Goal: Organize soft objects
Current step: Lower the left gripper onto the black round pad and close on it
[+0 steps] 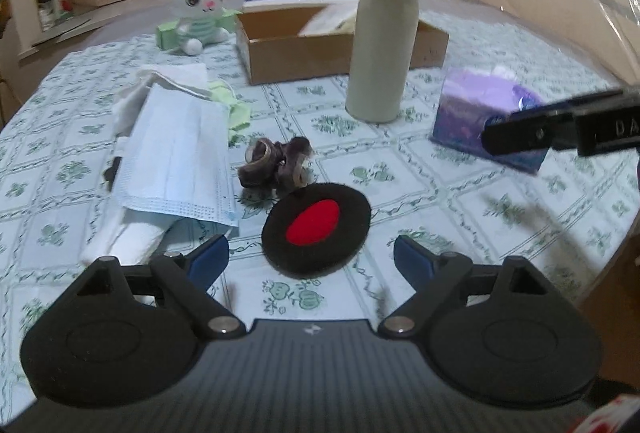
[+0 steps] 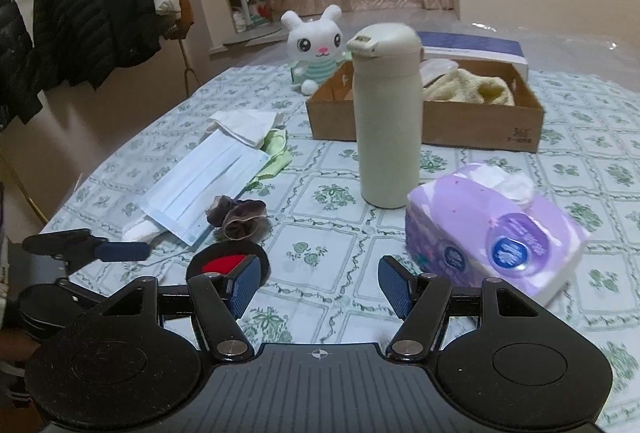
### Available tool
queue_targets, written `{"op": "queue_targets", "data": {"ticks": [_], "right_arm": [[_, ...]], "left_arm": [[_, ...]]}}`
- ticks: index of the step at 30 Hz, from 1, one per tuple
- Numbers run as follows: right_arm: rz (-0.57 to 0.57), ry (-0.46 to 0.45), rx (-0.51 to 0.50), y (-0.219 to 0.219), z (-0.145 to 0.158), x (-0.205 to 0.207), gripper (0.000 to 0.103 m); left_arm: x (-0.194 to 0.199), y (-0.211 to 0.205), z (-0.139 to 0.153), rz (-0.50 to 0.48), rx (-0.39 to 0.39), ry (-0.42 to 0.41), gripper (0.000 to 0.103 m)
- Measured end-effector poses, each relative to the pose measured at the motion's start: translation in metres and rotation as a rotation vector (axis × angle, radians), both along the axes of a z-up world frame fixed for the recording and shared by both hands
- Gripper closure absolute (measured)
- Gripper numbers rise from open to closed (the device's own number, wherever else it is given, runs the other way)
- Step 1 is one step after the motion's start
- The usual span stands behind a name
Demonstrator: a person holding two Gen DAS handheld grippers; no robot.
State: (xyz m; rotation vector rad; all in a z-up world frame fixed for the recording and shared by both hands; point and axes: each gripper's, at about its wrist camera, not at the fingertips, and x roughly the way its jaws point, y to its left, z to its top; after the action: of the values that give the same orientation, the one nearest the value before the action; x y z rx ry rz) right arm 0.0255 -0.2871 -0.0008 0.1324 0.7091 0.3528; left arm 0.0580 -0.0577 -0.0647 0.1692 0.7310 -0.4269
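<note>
A black round pad with a red centre lies flat on the tablecloth, just ahead of my left gripper, whose jaws stand wide open on either side of it without touching. Beyond it sit a brown scrunchie and a blue face mask on top of white cloth and a green cloth. My right gripper is open over bare tablecloth, with a purple tissue pack to its right and the pad at its left finger. A white bunny plush sits at the back.
A tall cream flask stands upright mid-table. Behind it a cardboard box holds a yellow towel. A blue-and-white box lies behind that. Coats hang on a rack left of the table. The table edge curves close on the right.
</note>
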Motion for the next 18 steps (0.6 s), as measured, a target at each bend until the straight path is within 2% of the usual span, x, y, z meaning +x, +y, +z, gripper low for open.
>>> {"op": "queue_targets", "data": {"ticks": [10, 18], "right_arm": [[0.013, 0.033, 0.021, 0.007, -0.023, 0.034, 0.038], [0.002, 0.048, 0.009, 0.006, -0.031, 0.043, 0.038]], "left_arm": [[0.03, -0.009, -0.02, -0.13, 0.048, 0.015, 0.019], [0.051, -0.019, -0.031, -0.244, 0.095, 0.013, 0.02]]}}
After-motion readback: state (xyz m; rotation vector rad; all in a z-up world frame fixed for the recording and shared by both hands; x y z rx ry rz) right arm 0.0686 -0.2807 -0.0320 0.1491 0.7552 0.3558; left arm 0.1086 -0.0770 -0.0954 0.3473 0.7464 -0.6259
